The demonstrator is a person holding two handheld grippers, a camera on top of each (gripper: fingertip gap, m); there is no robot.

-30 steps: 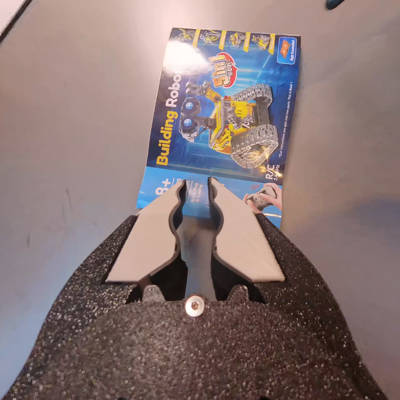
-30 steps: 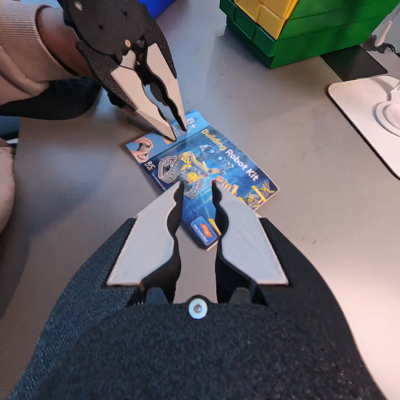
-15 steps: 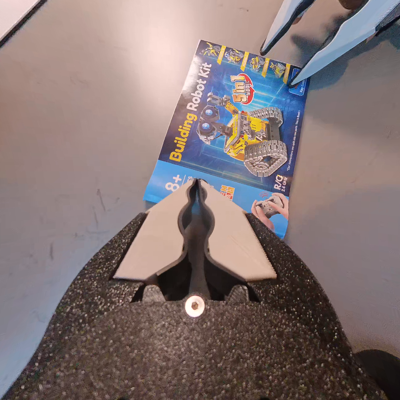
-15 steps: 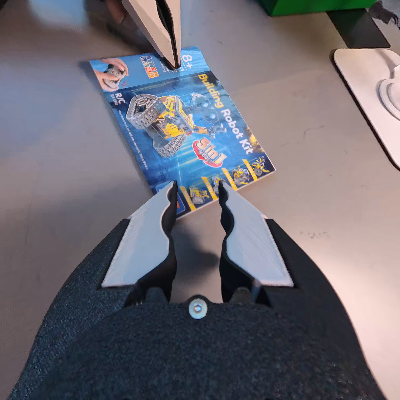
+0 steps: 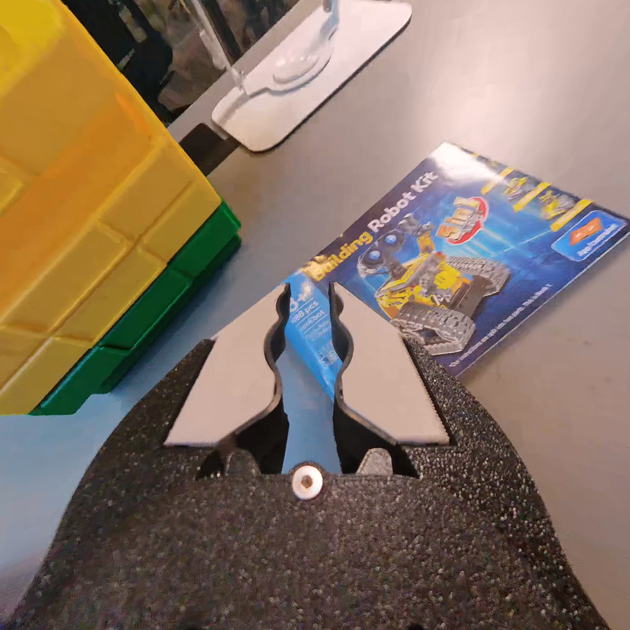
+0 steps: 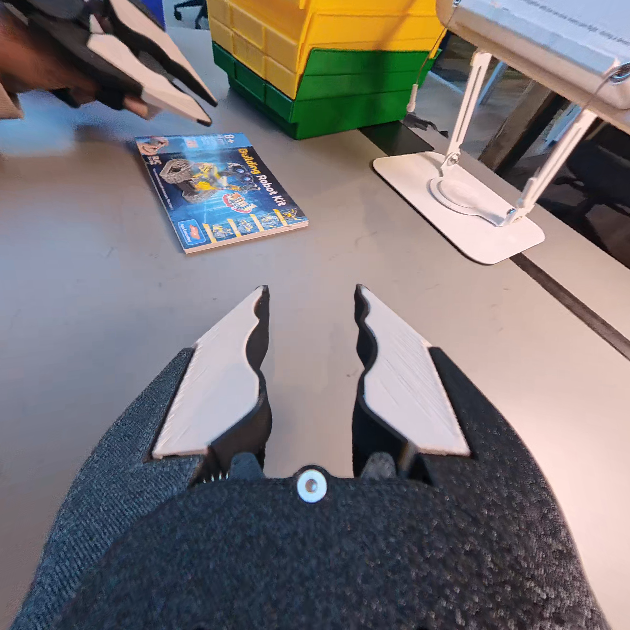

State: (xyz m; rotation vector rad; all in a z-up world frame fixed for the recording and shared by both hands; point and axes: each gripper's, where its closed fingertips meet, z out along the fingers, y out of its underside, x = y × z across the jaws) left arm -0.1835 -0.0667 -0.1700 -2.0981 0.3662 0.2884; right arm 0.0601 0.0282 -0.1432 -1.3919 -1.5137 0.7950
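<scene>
A blue booklet with a yellow tracked robot on its cover lies flat on the grey table. It also shows in the right wrist view. My left gripper is slightly open and empty, and hovers over the booklet's light blue end. In the right wrist view the left gripper is raised above that end, held by a hand. My right gripper is open and empty over bare table, a short way back from the booklet's near edge.
Stacked yellow and green bins stand just behind the booklet; they also show in the left wrist view. A white stand with a flat base holds a silver device at the right. A dark seam crosses the table. The tips of one gripper are about 25 cm away from the tips of the other.
My left gripper was shut on the booklet's end; it has opened, lifted and swung toward the bins. My right gripper has pulled back from the booklet and opened wider.
</scene>
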